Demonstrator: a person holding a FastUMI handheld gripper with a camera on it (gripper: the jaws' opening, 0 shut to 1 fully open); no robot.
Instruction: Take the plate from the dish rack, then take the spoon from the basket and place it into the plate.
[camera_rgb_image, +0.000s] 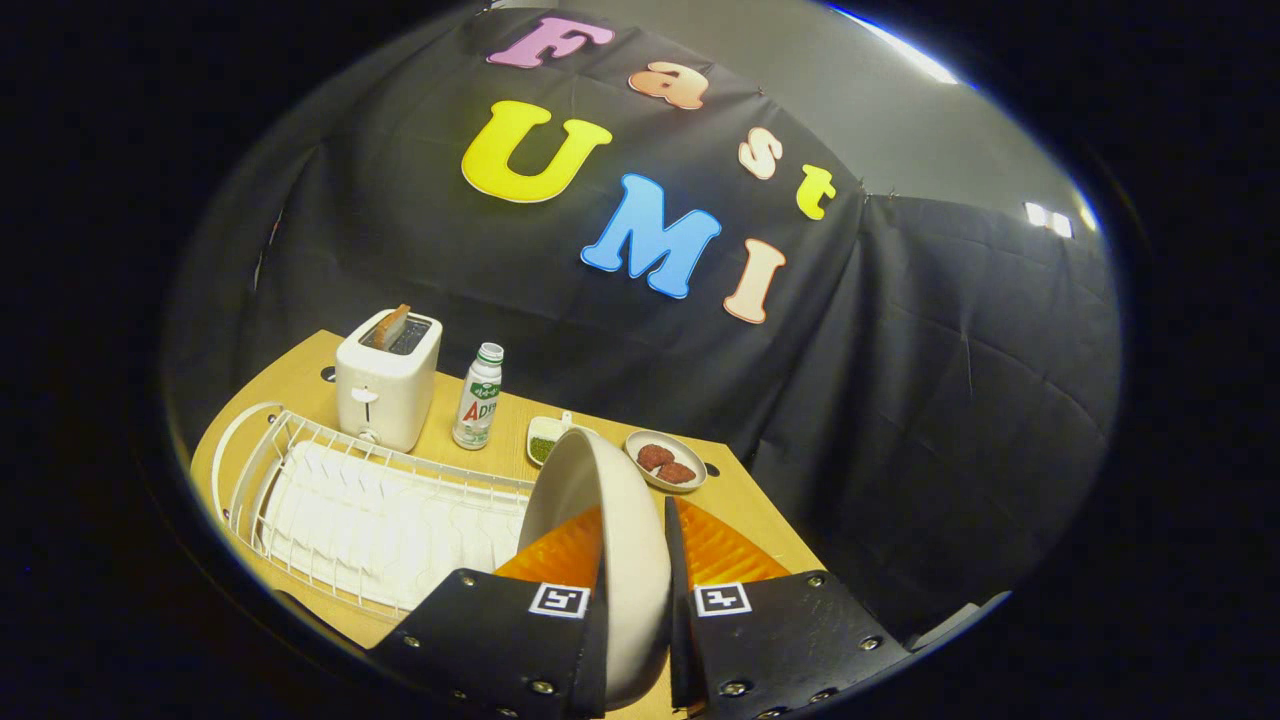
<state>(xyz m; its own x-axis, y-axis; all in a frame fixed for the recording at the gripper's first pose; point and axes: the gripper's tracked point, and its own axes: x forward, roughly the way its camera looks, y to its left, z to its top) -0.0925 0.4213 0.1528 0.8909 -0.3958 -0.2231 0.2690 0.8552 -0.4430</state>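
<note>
- My hand-held gripper (635, 560) is closed on one plate (610, 560); the plate stands on edge between both fingers, which press its two faces, raised above the worktop (300, 385).
- One white wire dish rack (360, 510) lies just beside the fingers.
- Beyond: one toaster (388, 380) with one slice, one bottle (478, 396), two small dishes (665, 460).

We see a matt ceramic-looking plate (600, 520), white coated-wire dish rack (300, 470), smooth wood-look table (300, 385), glossy plastic toaster (385, 390).
</note>
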